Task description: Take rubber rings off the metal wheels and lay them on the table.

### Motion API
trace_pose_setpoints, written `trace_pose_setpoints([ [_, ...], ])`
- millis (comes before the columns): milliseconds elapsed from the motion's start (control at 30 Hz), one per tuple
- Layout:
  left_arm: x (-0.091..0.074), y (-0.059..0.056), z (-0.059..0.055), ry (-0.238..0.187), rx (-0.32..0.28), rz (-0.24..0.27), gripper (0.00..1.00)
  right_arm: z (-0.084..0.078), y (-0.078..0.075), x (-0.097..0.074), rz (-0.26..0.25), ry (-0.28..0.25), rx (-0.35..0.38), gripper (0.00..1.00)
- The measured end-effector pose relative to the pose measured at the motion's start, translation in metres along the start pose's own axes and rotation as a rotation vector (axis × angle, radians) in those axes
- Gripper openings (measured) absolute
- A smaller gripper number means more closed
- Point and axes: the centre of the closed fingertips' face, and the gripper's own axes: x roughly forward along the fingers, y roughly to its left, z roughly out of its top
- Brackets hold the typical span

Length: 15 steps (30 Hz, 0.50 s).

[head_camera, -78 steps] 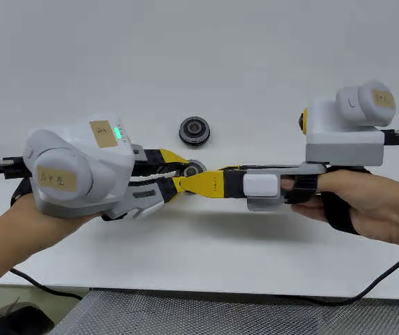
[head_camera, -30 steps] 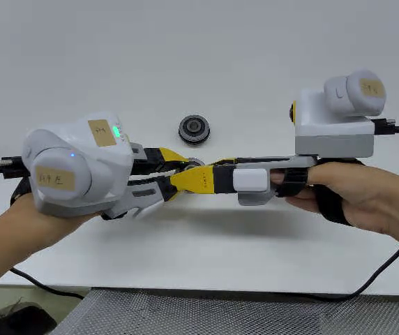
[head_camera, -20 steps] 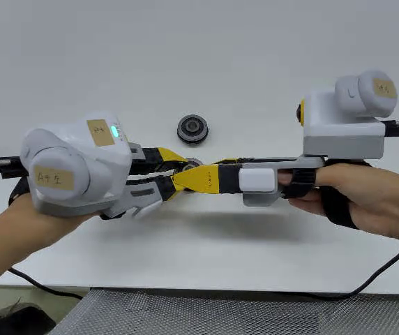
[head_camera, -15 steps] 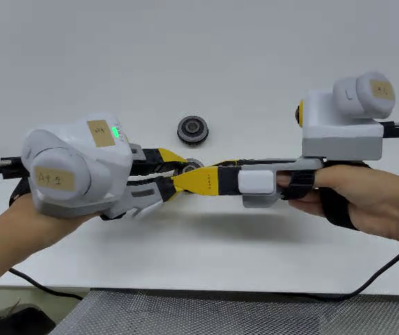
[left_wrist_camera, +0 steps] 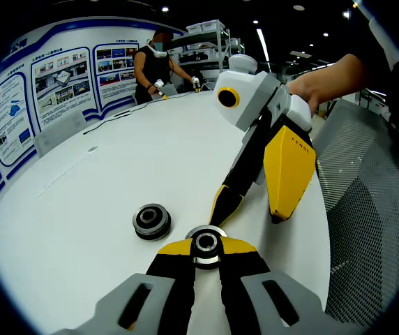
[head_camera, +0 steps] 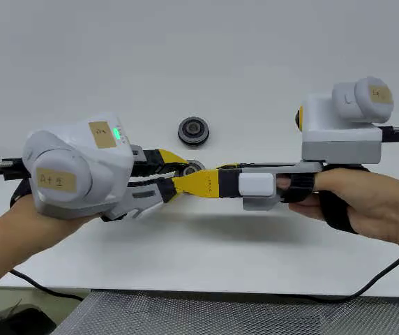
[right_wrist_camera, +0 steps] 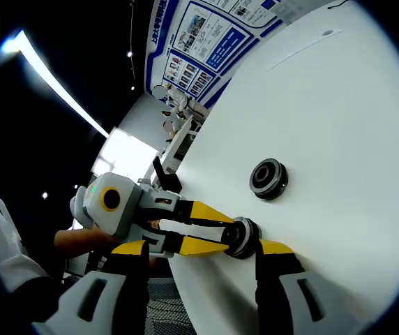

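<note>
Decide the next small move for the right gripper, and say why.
Probably close the right gripper on the outer edge of the wheel. Its jaws stand open with the wheel between them, and the left gripper already clamps that wheel steady.

The far wheel lies on the table behind the near wheel, itself between the left gripper's jaws.

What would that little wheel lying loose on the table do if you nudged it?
The loose wheel lies flat on the table, so it would probably slide rather than roll. Its metal hub suggests it is heavy for its size. The black rubber ring around it may grip a little.
</note>
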Motion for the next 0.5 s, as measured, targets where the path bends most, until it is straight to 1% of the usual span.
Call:
trace_pose_setpoints([
  [100,0.0,0.0,0.0,0.0,0.001,0.0,0.12,-0.003,0.0,0.001,-0.002,0.01,-0.007,0.62],
  [167,0.0,0.0,0.0,0.001,0.001,0.0,0.12,-0.001,0.002,0.001,0.003,0.004,-0.008,0.62],
  [267,0.0,0.0,0.0,0.0,0.001,0.0,0.12,0.003,0.004,-0.001,0.016,-0.023,0.016,0.62],
  [300,0.0,0.0,0.0,0.0,0.001,0.0,0.12,0.004,0.004,-0.001,0.019,-0.023,0.015,0.62],
  [367,0.0,0.0,0.0,0.0,0.001,-0.001,0.12,0.003,0.002,-0.001,0.009,-0.018,0.005,0.61],
  [400,0.0,0.0,0.0,0.0,0.001,-0.001,0.12,0.003,0.0,0.0,-0.004,-0.017,0.0,0.62],
  [433,0.0,0.0,0.0,0.001,0.001,0.0,0.12,0.004,-0.003,0.0,-0.014,-0.022,-0.013,0.63],
  [500,0.0,0.0,0.0,0.001,0.001,0.0,0.12,0.008,-0.003,0.001,-0.012,-0.041,-0.023,0.64],
])
